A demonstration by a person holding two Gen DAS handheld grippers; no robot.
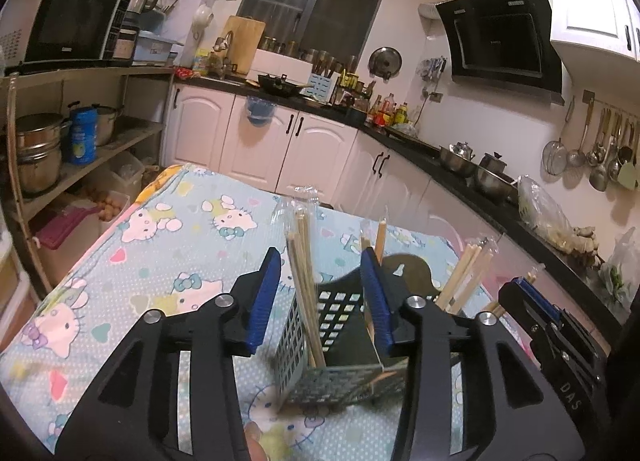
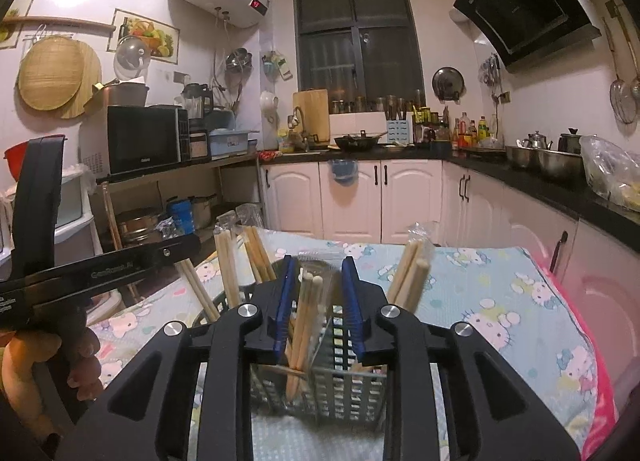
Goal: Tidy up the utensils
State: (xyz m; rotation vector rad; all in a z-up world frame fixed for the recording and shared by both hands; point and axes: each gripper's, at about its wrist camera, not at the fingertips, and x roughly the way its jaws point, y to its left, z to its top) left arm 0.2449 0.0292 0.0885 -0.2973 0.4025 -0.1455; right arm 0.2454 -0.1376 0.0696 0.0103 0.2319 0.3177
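A table draped in a pale blue cat-print cloth fills the lower part of both wrist views. On it stands one grey perforated utensil caddy, split into compartments, with a second, darker round holder just behind it.

Wrapped wooden chopsticks stand upright or slightly tilted in these holders. From the right wrist view, four clusters can be counted: two at the left rear, one at the right rear, and one bundle in the near compartment of the caddy. How many sticks each cluster holds cannot be told exactly, since the clear wrappers blur them.

The left gripper hangs over the caddy with its two blue-padded fingers spread wide; the left-hand cluster stands between them, but neither pad touches it, so this gripper is released and grasps nothing. The right gripper straddles the near-compartment bundle, its two blue fingers apart with a gap on either side of the sticks, so it too is unclenched. One hand shows at the left edge of the right wrist view, wrapped round the handle of the left tool.
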